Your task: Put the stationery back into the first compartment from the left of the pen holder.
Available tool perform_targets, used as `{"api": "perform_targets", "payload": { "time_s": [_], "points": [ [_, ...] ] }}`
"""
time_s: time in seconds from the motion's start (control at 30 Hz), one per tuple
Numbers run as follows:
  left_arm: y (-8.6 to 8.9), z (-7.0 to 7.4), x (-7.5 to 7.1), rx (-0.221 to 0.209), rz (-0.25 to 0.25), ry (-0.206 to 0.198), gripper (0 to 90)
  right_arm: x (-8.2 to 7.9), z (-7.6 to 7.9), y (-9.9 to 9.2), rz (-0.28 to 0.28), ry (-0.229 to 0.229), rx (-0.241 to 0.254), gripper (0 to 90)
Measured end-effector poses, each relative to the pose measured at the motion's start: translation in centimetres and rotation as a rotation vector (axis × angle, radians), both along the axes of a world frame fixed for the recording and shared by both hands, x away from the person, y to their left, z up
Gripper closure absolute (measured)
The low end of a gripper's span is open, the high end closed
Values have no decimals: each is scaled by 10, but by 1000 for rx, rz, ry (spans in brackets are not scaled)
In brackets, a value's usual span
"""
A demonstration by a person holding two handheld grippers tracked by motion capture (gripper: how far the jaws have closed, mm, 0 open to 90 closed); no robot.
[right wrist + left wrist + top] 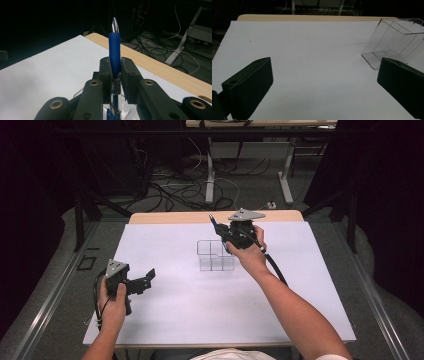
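My right gripper (223, 236) is shut on a blue pen (215, 223), held above the clear plastic organizer (215, 255) near the middle of the white mat. In the right gripper view the pen (114, 50) stands upright between the pads, its blue grip and metal tip poking past my right gripper (116, 67). My left gripper (148, 276) rests at the mat's left side, open with nothing between its jaws. In the left gripper view the organizer (395, 40) lies ahead at the right, beyond my left gripper (324, 77), and its compartments look bare.
The white mat (165, 315) covers most of the wooden table (170, 217). Behind the far edge are desk legs (210, 180) and tangled cables (175, 190) on the floor. Dark frame rails run along both sides.
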State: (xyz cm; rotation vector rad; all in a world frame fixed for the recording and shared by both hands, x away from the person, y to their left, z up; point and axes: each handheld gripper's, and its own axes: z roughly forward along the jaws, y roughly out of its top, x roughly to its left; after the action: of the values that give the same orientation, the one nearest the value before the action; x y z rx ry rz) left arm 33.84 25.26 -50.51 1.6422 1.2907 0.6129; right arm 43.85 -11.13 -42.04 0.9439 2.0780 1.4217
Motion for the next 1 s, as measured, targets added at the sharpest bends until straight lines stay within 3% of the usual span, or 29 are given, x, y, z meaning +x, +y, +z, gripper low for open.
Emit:
{"api": "perform_targets", "payload": {
  "time_s": [0.63,1.0],
  "points": [
    [1,1,-3,-7,1,-7,2,6,0,32,24,-2,-11,797],
    [2,1,-4,-16,7,-13,2,15,-7,60,51,-2,-13,797]
  ]
}}
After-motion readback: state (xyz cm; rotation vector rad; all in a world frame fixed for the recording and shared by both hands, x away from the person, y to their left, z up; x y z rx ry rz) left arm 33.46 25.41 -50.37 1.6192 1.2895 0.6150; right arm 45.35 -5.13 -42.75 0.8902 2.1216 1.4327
